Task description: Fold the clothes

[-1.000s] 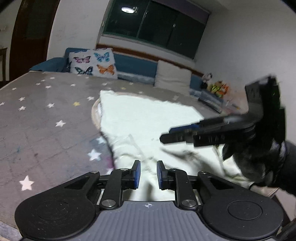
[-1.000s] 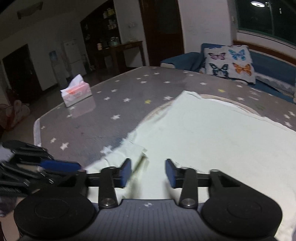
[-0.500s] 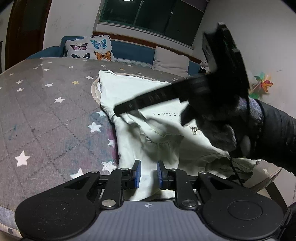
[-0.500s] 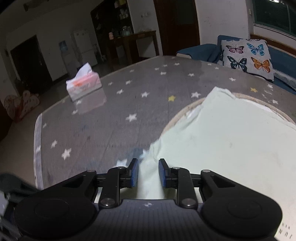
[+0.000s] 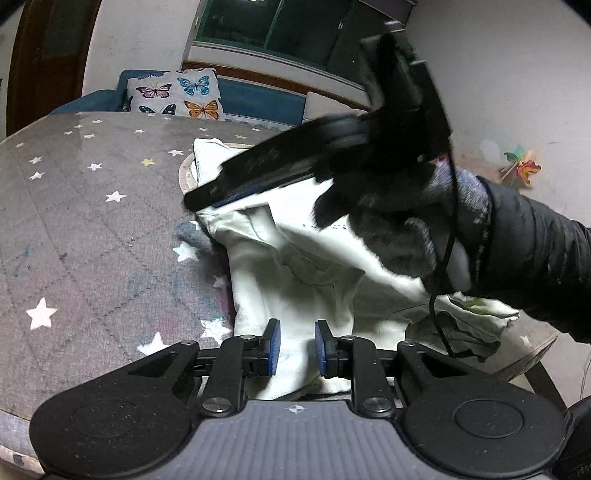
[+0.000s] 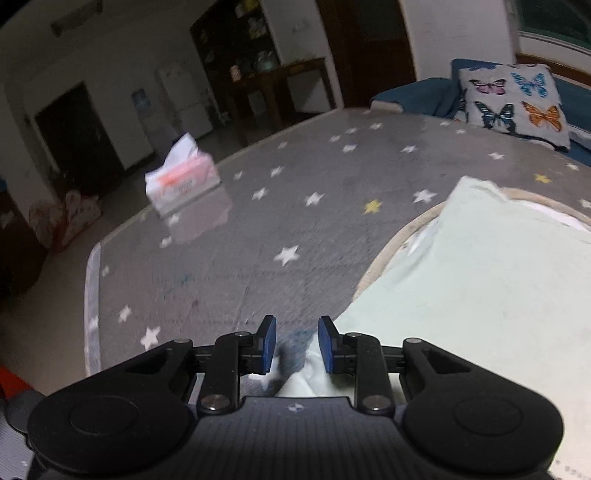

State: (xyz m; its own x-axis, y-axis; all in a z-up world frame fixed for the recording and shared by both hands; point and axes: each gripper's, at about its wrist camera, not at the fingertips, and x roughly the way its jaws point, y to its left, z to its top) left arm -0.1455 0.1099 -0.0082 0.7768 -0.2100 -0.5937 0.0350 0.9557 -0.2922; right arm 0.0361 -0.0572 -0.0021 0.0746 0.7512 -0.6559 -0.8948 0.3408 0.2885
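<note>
- On a grey star-printed table cover [image 5: 85, 229]: pale cream garment [image 5: 295, 291], spread toward the right half, collar area rumpled, small dark print near its middle, far corner over a round beige mat [image 6: 391, 240].
- Near edge, left wrist view: left gripper [image 5: 297, 347], blue-padded fingers [image 5: 274, 345] slightly apart, garment's near hem lying between them; clamped or merely framed, cannot tell.
- Above the garment's left edge, same view: right gripper [image 5: 207, 197], blurred, long black fingers lying close together over the fabric fold; grip on cloth cannot be told from here.
- Behind it: gloved right hand [image 5: 402, 236] and dark padded sleeve [image 5: 535, 266], black cable hanging below.
- Right wrist view: blue pads [image 6: 323, 345] narrowly apart, a bunched fold of the cream fabric between them, beside the right pad.
- Far left of table: pink-and-white tissue pack [image 6: 183, 177], well apart from the garment.
- Beyond table: butterfly-print cushion [image 5: 177, 94] on a blue sofa [image 5: 258, 101]; dark window [image 5: 273, 31] above.
</note>
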